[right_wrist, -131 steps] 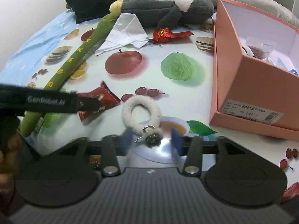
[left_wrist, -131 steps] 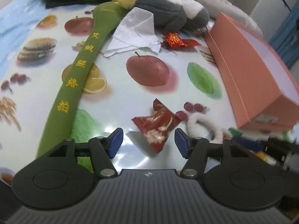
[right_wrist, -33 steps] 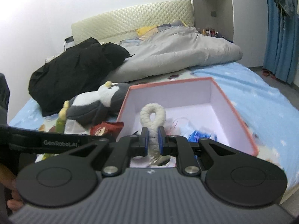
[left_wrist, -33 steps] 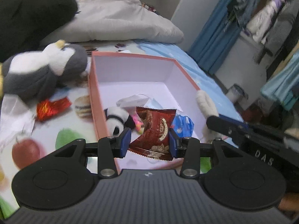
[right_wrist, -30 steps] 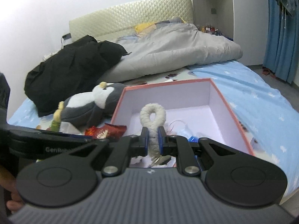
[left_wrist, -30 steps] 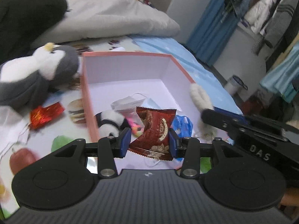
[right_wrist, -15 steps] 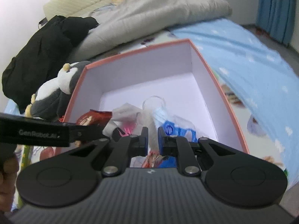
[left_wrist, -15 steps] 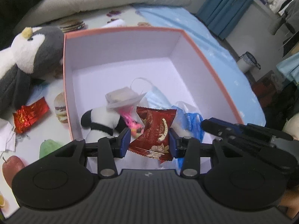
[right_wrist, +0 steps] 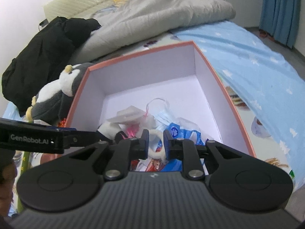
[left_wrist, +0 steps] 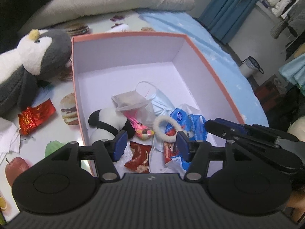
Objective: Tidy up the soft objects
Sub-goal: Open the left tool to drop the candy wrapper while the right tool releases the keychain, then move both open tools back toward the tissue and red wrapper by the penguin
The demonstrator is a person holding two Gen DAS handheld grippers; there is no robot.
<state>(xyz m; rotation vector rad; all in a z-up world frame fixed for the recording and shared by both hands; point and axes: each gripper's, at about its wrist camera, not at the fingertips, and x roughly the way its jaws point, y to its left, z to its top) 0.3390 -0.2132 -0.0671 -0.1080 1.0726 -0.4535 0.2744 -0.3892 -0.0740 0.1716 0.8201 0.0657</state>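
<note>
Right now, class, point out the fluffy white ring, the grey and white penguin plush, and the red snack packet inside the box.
fluffy white ring point(left_wrist: 165, 127): left wrist view, its loop.
grey and white penguin plush point(left_wrist: 41, 51): left wrist view, its head.
red snack packet point(left_wrist: 138, 157): left wrist view, wrapper centre.

"GenRobot.AI" is printed in pale letters on the black body of the left gripper point(right_wrist: 91, 133), as seen from the right wrist view. Markings on the blue packet point(left_wrist: 192, 126) in the box point(left_wrist: 209, 72) are possibly a logo, but cannot be read.
</note>
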